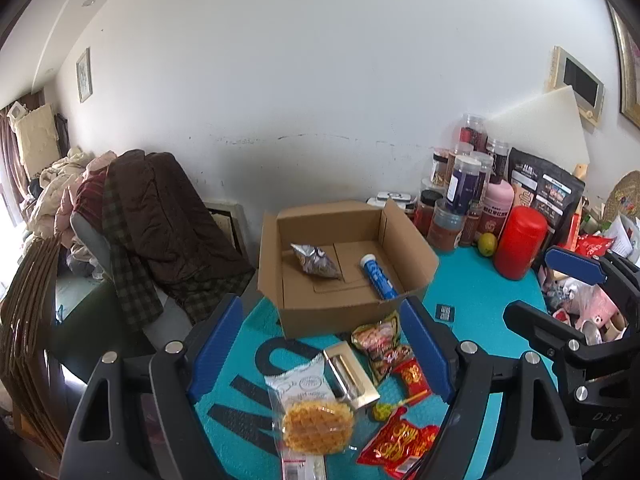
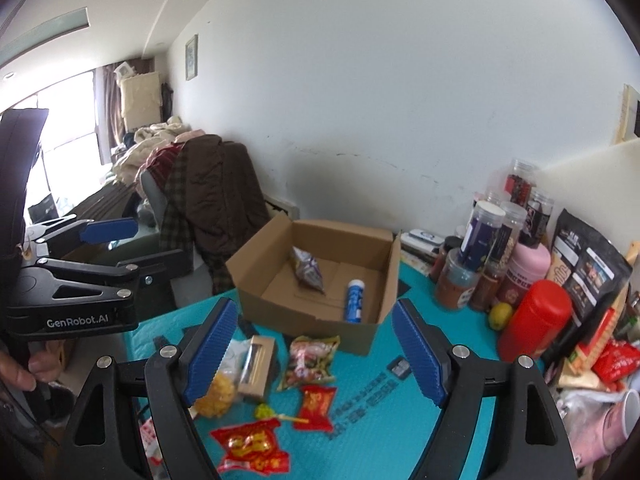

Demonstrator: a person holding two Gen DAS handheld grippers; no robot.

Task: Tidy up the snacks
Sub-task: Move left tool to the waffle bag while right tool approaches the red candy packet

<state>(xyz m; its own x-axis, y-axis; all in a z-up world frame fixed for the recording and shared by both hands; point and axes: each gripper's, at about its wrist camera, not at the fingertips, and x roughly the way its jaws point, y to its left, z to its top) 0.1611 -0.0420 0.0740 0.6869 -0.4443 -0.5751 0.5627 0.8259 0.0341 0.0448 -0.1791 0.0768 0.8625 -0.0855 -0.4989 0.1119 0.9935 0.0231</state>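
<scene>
Where its flaps stand open, the cardboard box (image 1: 408, 258) holds a silver packet (image 1: 316, 261) and blue tube (image 1: 378, 277).

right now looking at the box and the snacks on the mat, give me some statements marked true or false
1. The cardboard box holds a blue tube and a silvery packet. True.
2. The waffle pack lies inside the box. False: it lies on the teal mat in front of the box.
3. Both grippers grip snacks. False: the left gripper and right gripper are open and empty.
4. A red canister stands right of the box. True.
</scene>
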